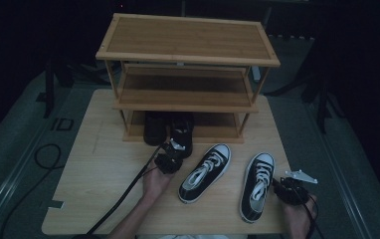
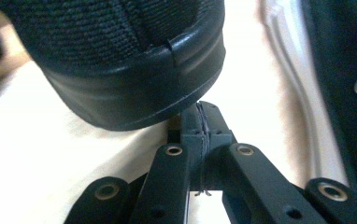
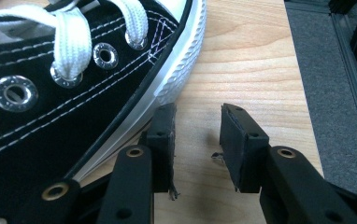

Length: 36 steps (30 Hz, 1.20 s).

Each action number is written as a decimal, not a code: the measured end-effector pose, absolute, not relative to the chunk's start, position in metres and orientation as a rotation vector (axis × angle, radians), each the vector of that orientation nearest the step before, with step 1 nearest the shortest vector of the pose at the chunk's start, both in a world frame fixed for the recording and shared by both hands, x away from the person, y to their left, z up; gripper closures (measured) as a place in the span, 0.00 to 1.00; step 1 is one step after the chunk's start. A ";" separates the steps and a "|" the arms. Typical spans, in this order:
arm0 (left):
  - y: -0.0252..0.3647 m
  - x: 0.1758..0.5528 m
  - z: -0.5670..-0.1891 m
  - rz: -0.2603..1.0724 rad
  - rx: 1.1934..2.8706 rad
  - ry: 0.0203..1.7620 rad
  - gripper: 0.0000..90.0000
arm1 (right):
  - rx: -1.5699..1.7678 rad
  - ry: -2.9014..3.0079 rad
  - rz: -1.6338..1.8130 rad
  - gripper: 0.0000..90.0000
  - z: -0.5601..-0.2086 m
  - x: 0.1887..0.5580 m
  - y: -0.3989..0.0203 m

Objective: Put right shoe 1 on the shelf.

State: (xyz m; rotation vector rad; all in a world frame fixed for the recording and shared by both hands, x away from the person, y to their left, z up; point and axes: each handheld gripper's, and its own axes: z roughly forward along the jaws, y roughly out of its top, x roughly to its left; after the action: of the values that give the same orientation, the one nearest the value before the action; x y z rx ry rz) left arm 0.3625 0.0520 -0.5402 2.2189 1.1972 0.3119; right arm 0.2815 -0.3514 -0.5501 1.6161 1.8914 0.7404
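Your left gripper [image 1: 174, 149] had its jaws pressed together with nothing between them, the tips right at the heel of the all-black shoe [image 1: 182, 133]. That shoe sat with its toe under the bottom shelf of the rack [image 1: 188, 62], beside a second black shoe [image 1: 154, 128]. In the left gripper view, the closed tips [image 2: 200, 122] stood just below the heel's black rubber rim [image 2: 134, 88].

Your right gripper [image 1: 280, 186] had its jaws apart, gripping nothing. It rested on the table [image 1: 103, 164] just beside the right sneaker [image 1: 256, 185]. In the right gripper view, one finger [image 3: 163, 135] touched the white sole edge [image 3: 176, 79]. The left sneaker [image 1: 205, 173] lay between your hands, apart from both grippers.
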 end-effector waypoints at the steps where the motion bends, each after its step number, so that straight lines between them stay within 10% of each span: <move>1: 0.052 0.363 -0.540 0.312 2.219 1.197 1.00 | 1.616 1.891 0.740 0.73 -0.550 0.282 -0.351; 25: 0.074 0.411 -0.546 0.310 2.072 1.332 0.99 | 1.615 1.895 0.743 0.72 -0.550 0.282 -0.352; 36: 0.071 0.388 -0.529 0.361 2.190 1.151 0.68 | 1.632 1.896 0.753 0.69 -0.550 0.282 -0.354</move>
State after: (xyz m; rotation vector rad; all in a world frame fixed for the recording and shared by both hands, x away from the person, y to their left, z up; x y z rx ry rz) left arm 0.3881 0.0710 -0.5295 2.1904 1.1515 0.3613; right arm 0.2819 -0.3537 -0.5498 1.6320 1.8961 0.7532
